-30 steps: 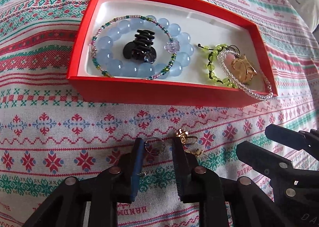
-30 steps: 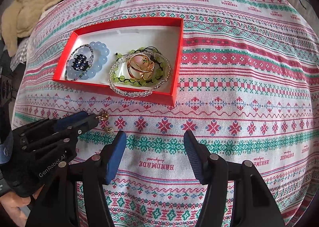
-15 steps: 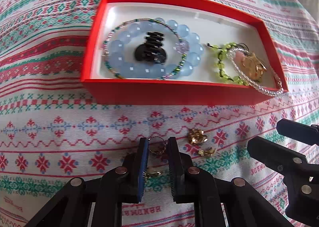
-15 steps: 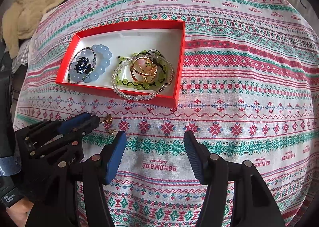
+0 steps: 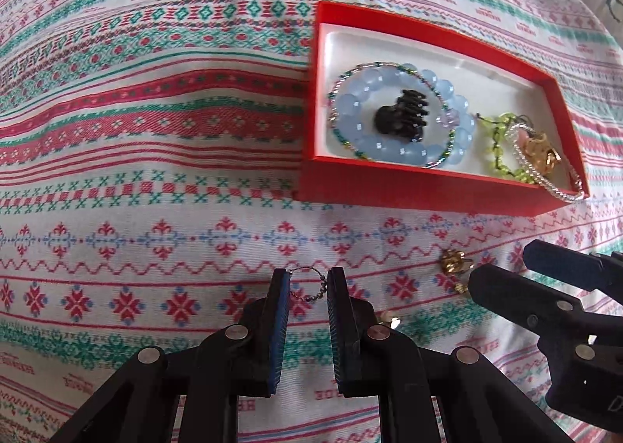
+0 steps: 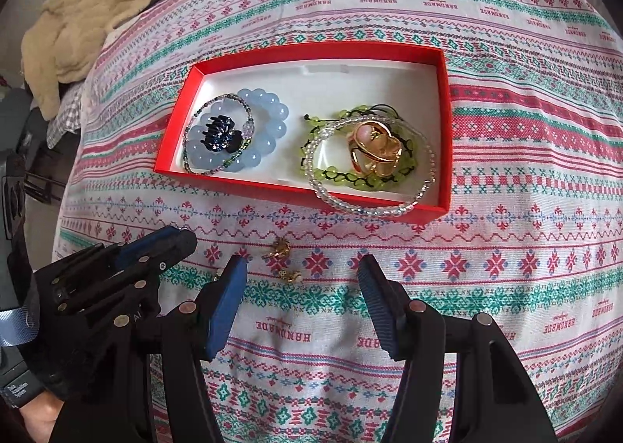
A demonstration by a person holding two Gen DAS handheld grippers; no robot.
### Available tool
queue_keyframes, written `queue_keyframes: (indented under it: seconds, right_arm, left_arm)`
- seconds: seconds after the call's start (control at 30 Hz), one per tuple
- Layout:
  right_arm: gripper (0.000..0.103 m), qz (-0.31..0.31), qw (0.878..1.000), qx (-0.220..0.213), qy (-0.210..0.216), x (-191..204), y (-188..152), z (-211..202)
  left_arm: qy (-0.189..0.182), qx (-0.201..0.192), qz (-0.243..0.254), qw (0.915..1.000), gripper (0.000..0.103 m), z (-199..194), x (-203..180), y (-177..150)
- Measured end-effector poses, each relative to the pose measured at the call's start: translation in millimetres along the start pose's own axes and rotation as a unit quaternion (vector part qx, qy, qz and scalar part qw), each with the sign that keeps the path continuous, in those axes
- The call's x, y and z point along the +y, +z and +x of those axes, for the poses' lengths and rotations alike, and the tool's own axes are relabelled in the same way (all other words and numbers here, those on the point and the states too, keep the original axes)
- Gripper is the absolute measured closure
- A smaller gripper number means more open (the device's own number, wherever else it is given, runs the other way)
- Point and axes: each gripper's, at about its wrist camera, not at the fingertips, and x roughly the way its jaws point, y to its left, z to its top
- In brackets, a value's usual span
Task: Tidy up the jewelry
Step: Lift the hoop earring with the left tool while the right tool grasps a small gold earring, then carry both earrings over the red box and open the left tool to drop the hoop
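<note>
Now the step in hand looks like a pick-up of small loose pieces off the patterned cloth [image 6: 506,123], to be carried into the red box [image 6: 241,186]: the left gripper [image 5: 308,283] has its jaws drawn in on a thin beaded ring [image 5: 307,284], both pads pressing its sides, and those jaws have just been closing with the ring between them. The ring sits at the fingertips, in front of the box's near wall and off toward its left corner. The right gripper [image 6: 303,267] stands with jaws apart and nothing between them, poised above the cloth near the gold pieces. The next move, I judge, calls for carrying the ring over the near wall and letting it go on the white lining, gently, since so thin a ring could slip. Counted: one box; in it four bracelets (blue beads, thin multicoloured, green, clear), one dark hair claw [image 6: 220,133], one gold ornament [image 6: 375,150]; on the cloth, at least two small gold pieces [image 6: 278,248] beside the right gripper's left finger; a third glint is too small to tell
</note>
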Motion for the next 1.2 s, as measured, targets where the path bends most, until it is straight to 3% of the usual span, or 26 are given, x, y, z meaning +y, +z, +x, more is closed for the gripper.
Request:
queue_keyframes:
  seconds: [0.27,0.6,1.2]
  right_arm:
    - [0.063,-0.023,1.000,0.008,-0.015,18,8,22]
    - [0.086,-0.094,0.991,-0.006,-0.093,46,7,43]
    - [0.087,-0.095,0.992,-0.024,-0.076,37,-2,12]
  left_arm:
    - [0.000,0.003,-0.007,1.0000,0.089,-3,10,-3]
    - [-0.001,0.006,-0.012,0.9999,0.089,0,2,0]
    - [-0.005,-0.010,-0.016,0.9998,0.089,-17,7,-4]
